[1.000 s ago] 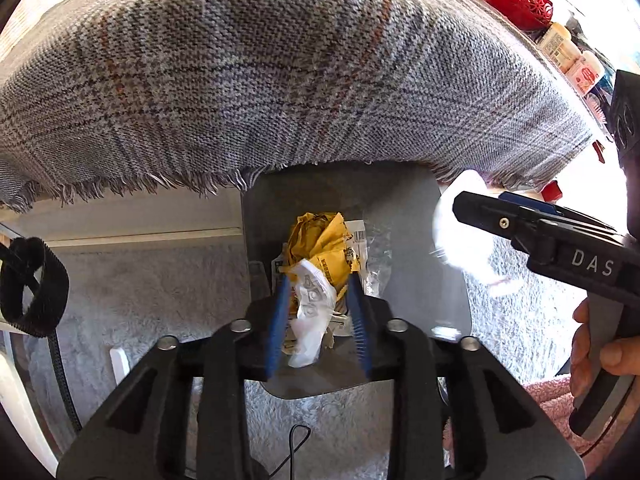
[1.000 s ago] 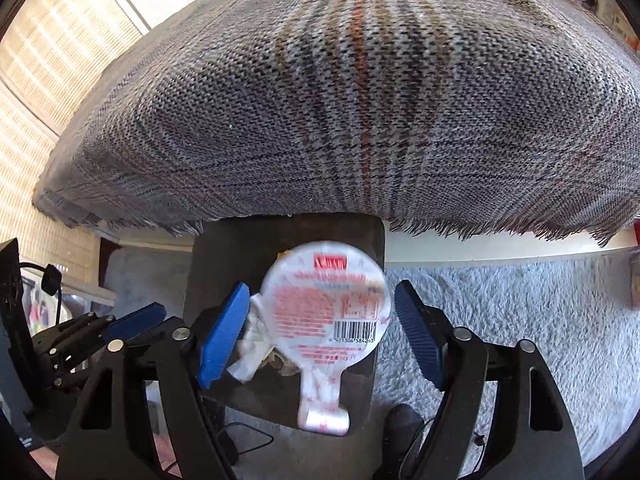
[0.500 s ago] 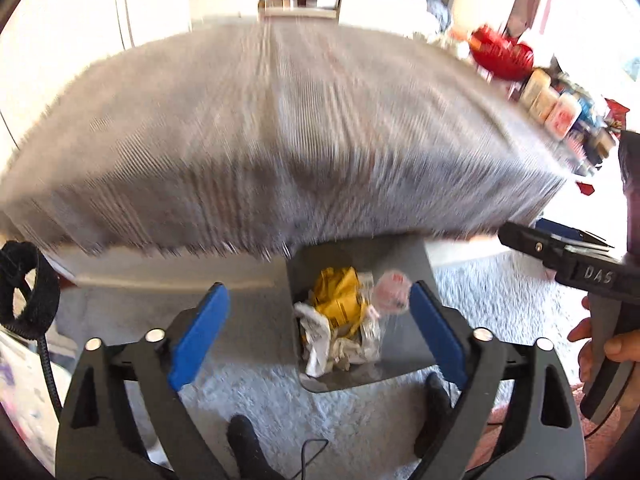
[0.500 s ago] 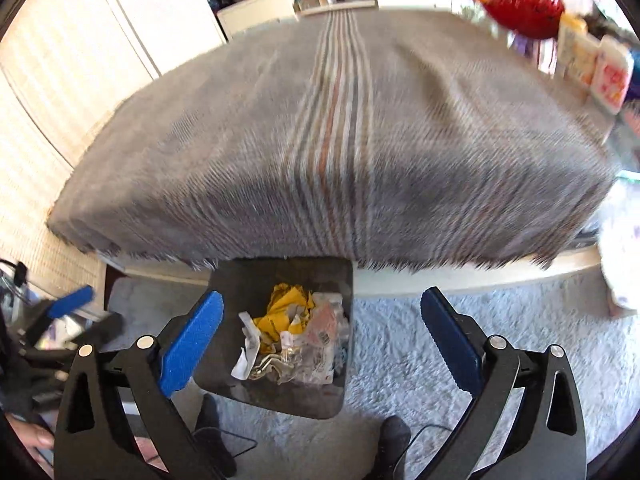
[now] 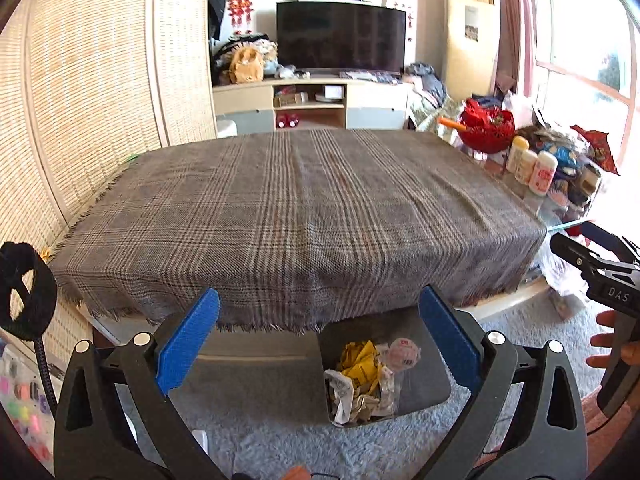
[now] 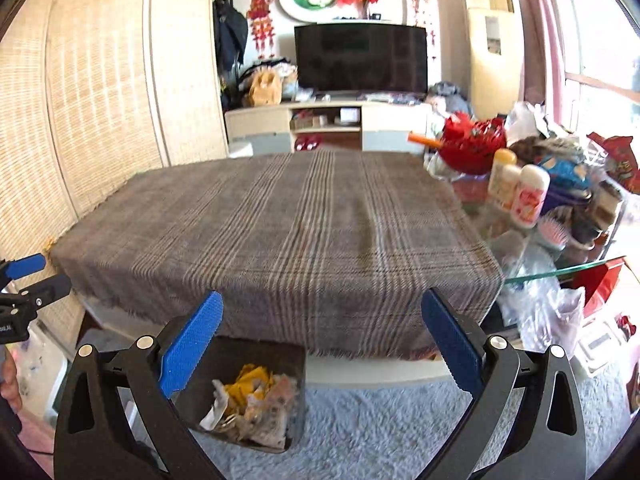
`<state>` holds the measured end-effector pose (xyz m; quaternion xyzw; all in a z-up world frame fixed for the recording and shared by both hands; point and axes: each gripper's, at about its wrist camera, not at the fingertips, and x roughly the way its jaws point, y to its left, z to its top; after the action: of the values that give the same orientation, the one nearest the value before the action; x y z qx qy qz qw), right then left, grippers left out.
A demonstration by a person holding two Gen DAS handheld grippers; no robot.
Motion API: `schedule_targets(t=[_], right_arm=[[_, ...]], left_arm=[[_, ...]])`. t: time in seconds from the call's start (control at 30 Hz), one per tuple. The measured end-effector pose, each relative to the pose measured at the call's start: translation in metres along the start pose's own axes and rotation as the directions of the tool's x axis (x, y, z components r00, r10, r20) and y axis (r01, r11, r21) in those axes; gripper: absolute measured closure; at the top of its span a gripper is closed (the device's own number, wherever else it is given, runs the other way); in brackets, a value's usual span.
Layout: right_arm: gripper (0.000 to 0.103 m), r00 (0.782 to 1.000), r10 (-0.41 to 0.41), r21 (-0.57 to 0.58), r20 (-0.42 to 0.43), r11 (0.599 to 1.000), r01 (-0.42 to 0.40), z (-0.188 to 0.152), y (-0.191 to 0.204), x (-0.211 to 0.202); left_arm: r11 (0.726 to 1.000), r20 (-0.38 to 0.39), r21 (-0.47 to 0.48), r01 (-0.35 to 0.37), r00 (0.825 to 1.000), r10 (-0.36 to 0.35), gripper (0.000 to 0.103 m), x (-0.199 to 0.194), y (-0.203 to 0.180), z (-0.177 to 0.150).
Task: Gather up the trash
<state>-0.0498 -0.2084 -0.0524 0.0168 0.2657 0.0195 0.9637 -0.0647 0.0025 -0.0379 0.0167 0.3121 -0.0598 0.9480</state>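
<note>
Left wrist view: both hand-held grippers gaping, nothing held.
Left hand-held gripper (image 5: pixel 318 344) & right hand-held gripper (image 6: pixel 320 346) hang above bin (image 5: pixel 424 384) (nearly full); your next drop could spill onto rug (image 5: pixel 280 436).

Home living room: curved black flat-screen television (image 5: pixel 341 38) on low cream-and-grey media cabinet (image 5: pixel 310 104), red hanging ornaments (image 6: pixel 261 26) on wall, woven bamboo folding screen (image 5: pixel 80 112), grey plaid fringed cloth (image 5: pixel 296 216) over low table, pale shaggy carpet (image 6: pixel 384 424).
</note>
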Motion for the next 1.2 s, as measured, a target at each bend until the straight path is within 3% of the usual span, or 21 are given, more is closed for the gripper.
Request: schedule_targets(t=[0.13,0.3,0.43,0.53,0.73,1.2], right_arm=[[0.003,0.999,-0.015,0.008,0.042,1.0,0.015,0.001,-0.004,-0.013],[0.003,0.999,0.01,0.036,0.035,0.999,-0.011,0.001,-0.002,-0.024],[0.003,0.995,-0.007,-0.006,0.098,1.0,0.008,-0.002,0.009,-0.038],[0.003,0.988,-0.039,0.002,0.147,0.999,0.039,-0.003,0.011,-0.045],[0.003,0.987,-0.055,0.004,0.152,0.998,0.055,-0.004,0.013,-0.042],[0.003,0.993,-0.063,-0.009,0.096,0.998,0.064,-0.009,0.022,-0.029]], left_arm=[[0.999,0.062,-0.026,-0.026,0.998,0.028,0.008,-0.015,0.006,-0.001],[0.995,0.122,-0.017,-0.099,0.987,0.101,0.008,-0.034,0.009,-0.003],[0.995,0.138,-0.049,-0.09,0.986,0.096,0.008,-0.044,0.012,-0.001],[0.99,0.171,-0.047,-0.134,0.975,0.141,0.008,-0.047,0.011,-0.003],[0.987,0.216,-0.067,-0.144,0.964,0.156,0.008,-0.051,0.014,-0.003],[0.985,0.151,-0.065,-0.16,0.974,0.168,0.008,-0.032,0.012,-0.016]])
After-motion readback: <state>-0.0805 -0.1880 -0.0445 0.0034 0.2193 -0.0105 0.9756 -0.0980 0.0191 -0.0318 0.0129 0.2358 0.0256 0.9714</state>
